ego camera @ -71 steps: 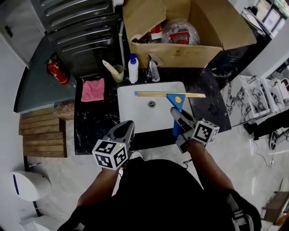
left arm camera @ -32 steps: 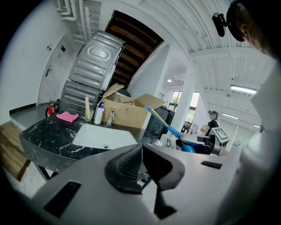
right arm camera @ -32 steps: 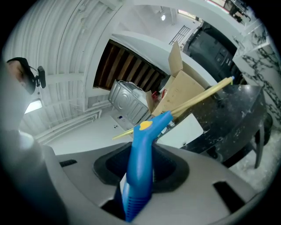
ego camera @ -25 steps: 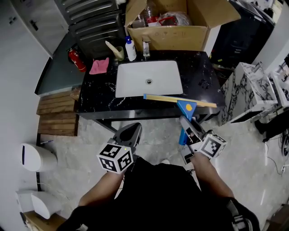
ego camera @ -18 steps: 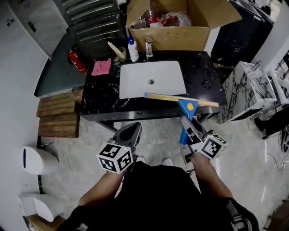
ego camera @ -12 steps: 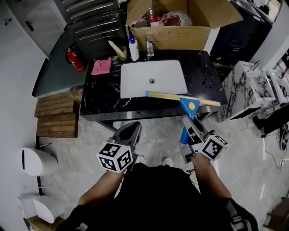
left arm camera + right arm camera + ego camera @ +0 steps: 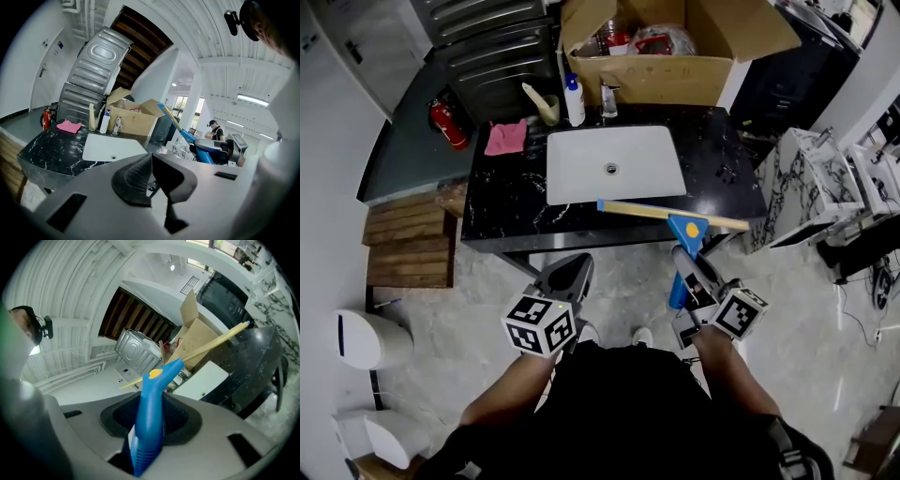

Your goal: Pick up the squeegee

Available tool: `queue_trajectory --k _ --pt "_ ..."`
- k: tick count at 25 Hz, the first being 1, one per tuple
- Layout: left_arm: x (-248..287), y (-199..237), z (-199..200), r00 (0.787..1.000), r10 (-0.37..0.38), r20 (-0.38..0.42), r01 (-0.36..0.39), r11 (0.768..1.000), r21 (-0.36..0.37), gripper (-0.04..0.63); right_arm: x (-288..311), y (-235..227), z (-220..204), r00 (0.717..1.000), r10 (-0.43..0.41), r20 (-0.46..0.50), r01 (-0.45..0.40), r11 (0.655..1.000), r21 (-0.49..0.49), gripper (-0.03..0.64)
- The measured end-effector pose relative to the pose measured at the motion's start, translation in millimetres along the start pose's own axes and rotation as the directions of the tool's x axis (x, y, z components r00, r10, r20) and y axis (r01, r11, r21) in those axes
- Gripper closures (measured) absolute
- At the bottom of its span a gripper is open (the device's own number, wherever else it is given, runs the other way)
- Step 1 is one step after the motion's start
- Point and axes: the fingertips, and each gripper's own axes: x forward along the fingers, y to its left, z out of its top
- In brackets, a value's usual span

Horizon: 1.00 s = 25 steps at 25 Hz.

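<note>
The squeegee [image 7: 686, 228] has a blue handle and a long yellow blade. My right gripper [image 7: 683, 260] is shut on the handle and holds the squeegee in the air, its blade lying across the front right edge of the black counter [image 7: 506, 202]. In the right gripper view the blue handle [image 7: 149, 427] stands up between the jaws and the blade [image 7: 206, 345] slants up to the right. My left gripper [image 7: 570, 270] hangs over the floor in front of the counter. Its pads [image 7: 132, 178] meet with nothing between them.
A white basin [image 7: 647, 178] is set into the counter. A pink cloth [image 7: 508, 137], a spray bottle [image 7: 573, 100] and an open cardboard box [image 7: 675, 70] are at the back. A fire extinguisher [image 7: 442, 118], wooden slats [image 7: 403, 244] and a white bin [image 7: 364, 337] are at the left, a marbled stand [image 7: 806, 187] at the right.
The squeegee, first held over the basin, has come back with the right gripper to the counter's front edge as the person stepped away. Both grippers keep their state.
</note>
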Motion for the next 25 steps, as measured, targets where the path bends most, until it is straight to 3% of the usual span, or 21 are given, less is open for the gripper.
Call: queue_trajectory --k 25 --pt "-5.0 -0.6 6.4 1.0 -0.002 0.01 0.002 1.0 0.015 0.578 -1.4 -3.1 -20.3 0.999 -0.012 -0.046 0.011 1.0 -0.016 0.485"
